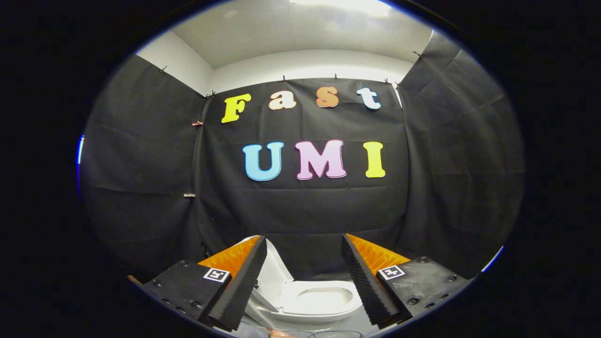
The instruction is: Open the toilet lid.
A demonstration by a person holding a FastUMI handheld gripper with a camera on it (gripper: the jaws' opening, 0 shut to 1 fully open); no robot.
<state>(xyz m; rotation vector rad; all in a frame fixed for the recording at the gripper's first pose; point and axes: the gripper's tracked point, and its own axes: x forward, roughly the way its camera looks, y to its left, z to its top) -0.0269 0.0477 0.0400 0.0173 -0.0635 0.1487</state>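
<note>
A white toilet (319, 300) stands low ahead, seen between and beyond my fingers. Its lid (272, 274) is raised and leans back to the left, partly hidden behind my left finger. The bowl and seat ring (324, 296) lie uncovered. My gripper (304, 244) is open, held high above the toilet and well apart from it, with nothing between its fingers. The fingers point toward the booth's back wall.
Black cloth walls (305, 206) close the booth at the back and on both sides, close behind the toilet. A white ceiling (305, 28) shows above. Thin dark cables (324, 333) lie on the pale floor in front of the toilet.
</note>
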